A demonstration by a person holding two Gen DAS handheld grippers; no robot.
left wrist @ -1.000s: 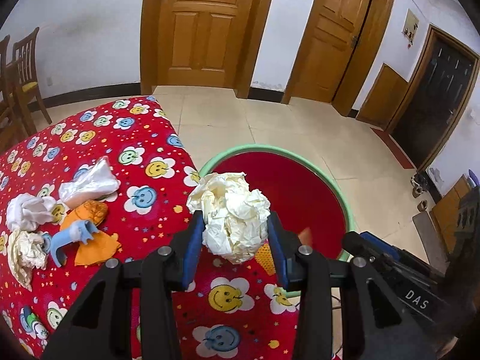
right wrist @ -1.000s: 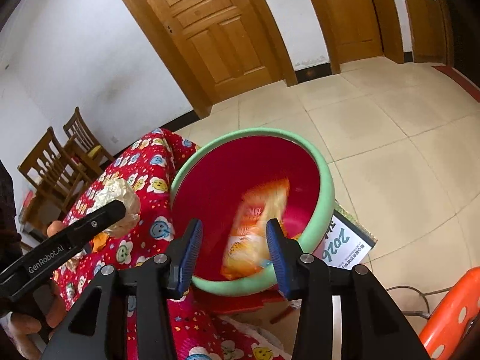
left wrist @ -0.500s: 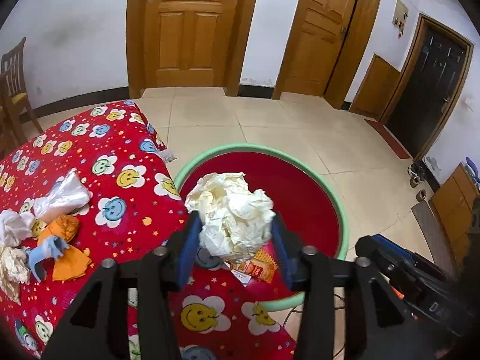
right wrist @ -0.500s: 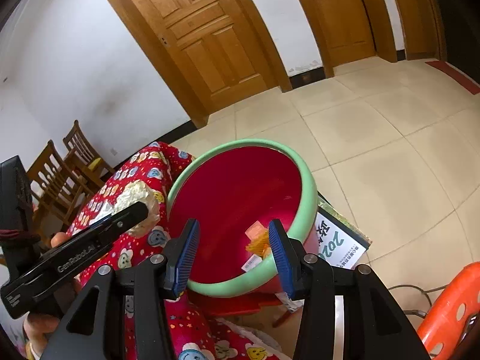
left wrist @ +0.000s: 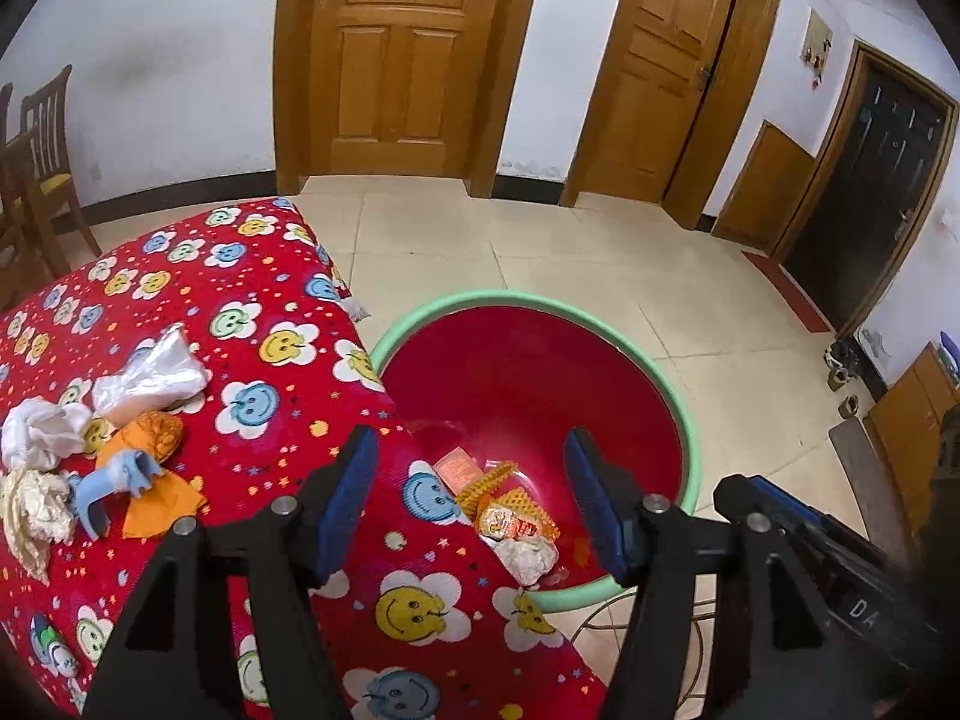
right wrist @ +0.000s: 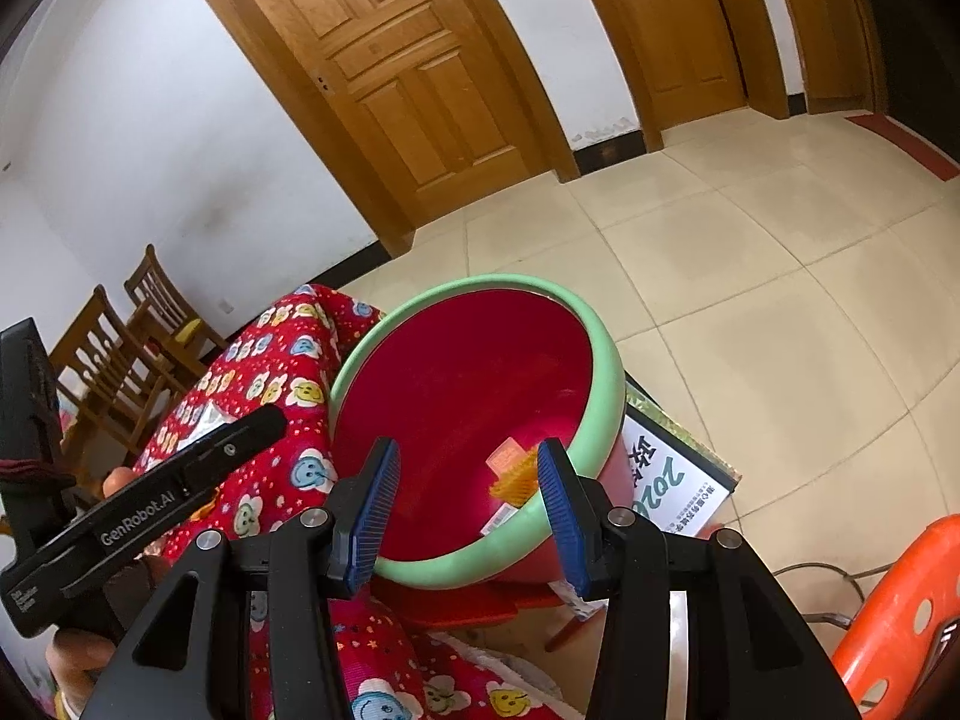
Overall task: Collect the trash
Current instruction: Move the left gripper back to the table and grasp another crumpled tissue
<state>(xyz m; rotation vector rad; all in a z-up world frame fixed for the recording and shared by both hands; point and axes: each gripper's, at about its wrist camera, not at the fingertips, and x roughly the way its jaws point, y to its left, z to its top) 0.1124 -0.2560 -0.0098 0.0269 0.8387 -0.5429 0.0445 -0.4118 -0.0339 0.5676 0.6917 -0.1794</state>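
A red basin with a green rim point(left wrist: 678, 414) point(right wrist: 603, 378) stands beside the table. In it lie an orange snack wrapper point(left wrist: 510, 510) point(right wrist: 519, 480) and a crumpled paper ball point(left wrist: 528, 558). My left gripper point(left wrist: 471, 501) is open and empty above the basin's near edge. My right gripper point(right wrist: 468, 510) is open and empty over the basin's front rim. On the red smiley tablecloth point(left wrist: 270, 372) at the left lie a clear plastic bag point(left wrist: 150, 375), white tissue point(left wrist: 39, 429), orange wrappers point(left wrist: 150, 450), a blue plastic piece point(left wrist: 114, 483) and crumpled cream paper point(left wrist: 33, 510).
Wooden chairs point(right wrist: 126, 348) stand behind the table. An orange plastic stool point(right wrist: 900, 606) is at the lower right in the right wrist view. A printed board point(right wrist: 666, 480) lies under the basin. Tiled floor point(left wrist: 540, 252) and wooden doors lie beyond.
My left gripper opened and let go of the crumpled paper ball, which now lies in the basin beside the orange wrapper. Both grippers have shifted slightly over the basin.
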